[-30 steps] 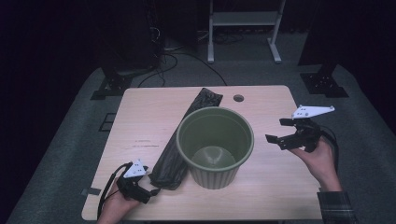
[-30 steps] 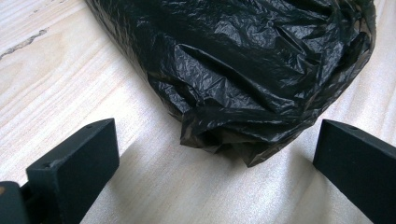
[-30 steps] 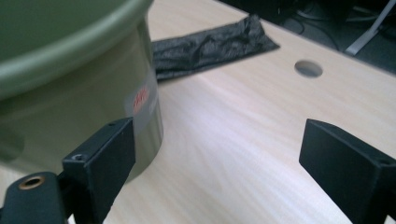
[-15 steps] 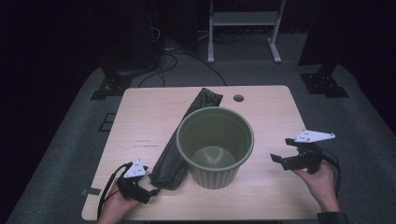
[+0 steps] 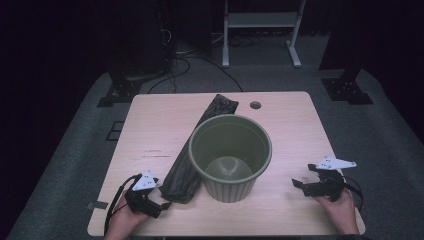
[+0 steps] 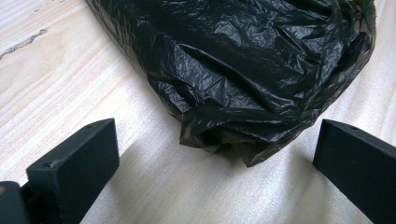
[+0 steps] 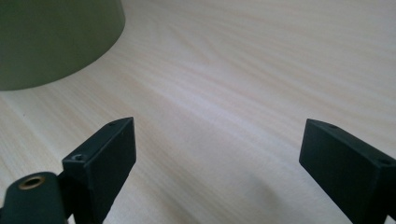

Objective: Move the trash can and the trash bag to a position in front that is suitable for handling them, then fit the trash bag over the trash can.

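As it lies, the bag runs diagonally.

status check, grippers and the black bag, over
Left hand-held gripper open, jaws either side of black bag end. Right hand-held gripper open, holding nothing. Green bin beside bag.

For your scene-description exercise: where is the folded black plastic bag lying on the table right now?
In the high view the black plastic bag lies diagonally on the table, left of the green bin and against it, its near end just ahead of the open left tool.
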A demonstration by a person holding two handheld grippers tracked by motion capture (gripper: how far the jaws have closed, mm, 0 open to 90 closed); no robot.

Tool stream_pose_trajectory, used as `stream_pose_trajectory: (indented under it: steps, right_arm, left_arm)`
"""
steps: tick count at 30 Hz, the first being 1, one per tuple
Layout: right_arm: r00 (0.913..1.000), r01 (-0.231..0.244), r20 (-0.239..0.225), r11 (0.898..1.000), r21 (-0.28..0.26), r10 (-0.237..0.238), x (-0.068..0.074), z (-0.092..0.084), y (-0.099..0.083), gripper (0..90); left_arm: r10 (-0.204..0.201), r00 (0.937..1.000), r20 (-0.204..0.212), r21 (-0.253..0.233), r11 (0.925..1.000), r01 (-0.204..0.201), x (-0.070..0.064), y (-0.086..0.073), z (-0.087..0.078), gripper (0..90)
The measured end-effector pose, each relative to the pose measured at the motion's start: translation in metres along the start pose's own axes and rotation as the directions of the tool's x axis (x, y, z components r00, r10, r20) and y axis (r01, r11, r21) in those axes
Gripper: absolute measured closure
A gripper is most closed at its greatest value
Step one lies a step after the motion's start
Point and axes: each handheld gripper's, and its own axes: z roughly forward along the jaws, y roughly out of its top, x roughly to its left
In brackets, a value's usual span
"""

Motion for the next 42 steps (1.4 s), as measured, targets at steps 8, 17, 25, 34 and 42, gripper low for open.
stream_pose_trajectory:
  steps: [8, 17, 25, 34, 42]
  right_arm:
    - [0.9987, 0.033, 0.036, 0.996, 0.079, -0.036, 0.003, 0.012, -0.011, 9.5]
    - [0.9985, 0.034, 0.040, 0.996, 0.081, -0.037, 0.003, 0.012, -0.010, 9.5]
    - [0.9985, 0.034, 0.041, 0.996, 0.080, -0.037, 0.003, 0.013, -0.010, 9.5]
    - [0.9985, 0.033, 0.040, 0.996, 0.081, -0.037, 0.003, 0.013, -0.010, 9.6]
    - [0.9985, 0.034, 0.041, 0.996, 0.080, -0.037, 0.003, 0.013, -0.010, 9.6]
  left_arm:
    - [0.004, 1.0000, 0.000, 0.013, 0.9999, -0.004, -0.002, 0.000, -0.002, 0.0]
    - [-0.010, 0.9999, -0.002, -0.032, 0.9994, 0.010, -0.007, 0.007, -0.019, 0.0]
    - [-0.008, 1.0000, -0.002, -0.059, 0.9982, 0.008, -0.011, 0.024, -0.020, 0.0]
    - [0.009, 0.9983, 0.057, -0.057, 0.9983, -0.006, -0.006, 0.031, -0.012, 37.2]
    - [0.039, 0.9941, 0.102, -0.023, 0.9991, -0.037, -0.004, 0.032, -0.014, 87.5]
